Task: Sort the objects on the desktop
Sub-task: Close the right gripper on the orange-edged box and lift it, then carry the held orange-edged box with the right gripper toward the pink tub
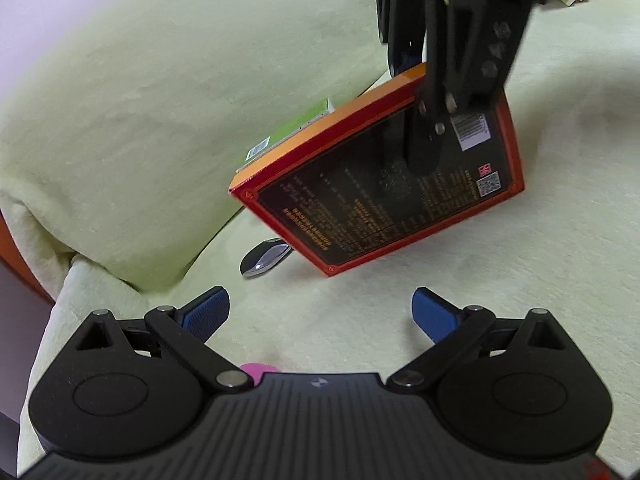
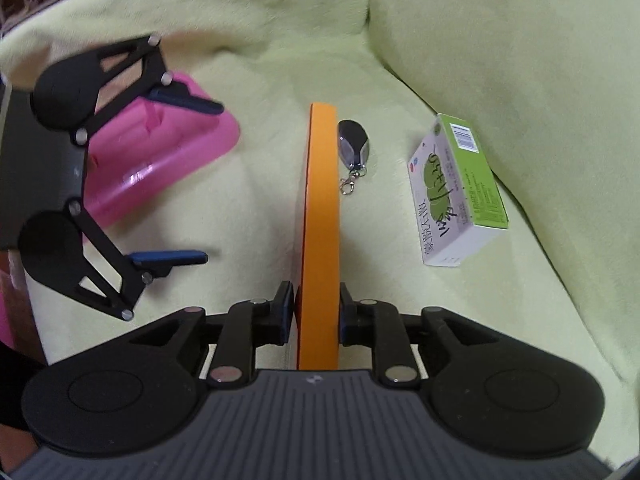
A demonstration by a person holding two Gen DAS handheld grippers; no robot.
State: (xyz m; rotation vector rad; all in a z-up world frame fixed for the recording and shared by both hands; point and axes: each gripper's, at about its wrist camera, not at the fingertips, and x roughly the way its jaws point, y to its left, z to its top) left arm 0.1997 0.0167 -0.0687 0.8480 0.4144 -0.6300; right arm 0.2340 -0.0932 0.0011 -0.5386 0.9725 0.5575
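Between my right gripper's [image 2: 312, 316] jaws sits the flat orange box [image 2: 319, 216] — they squeeze its thin edge, and its long side runs straight out toward 12 o'clock. My left gripper [image 2: 192, 182] waits with jaws wide apart at 9 o'clock, empty, by the shiny pink tray [image 2: 160, 168]. On the soft green blanket [image 2: 260, 72], the smooth key fob [image 2: 352, 146] lies just beside the box at 1 o'clock — the green carton [image 2: 460, 192] at 2.
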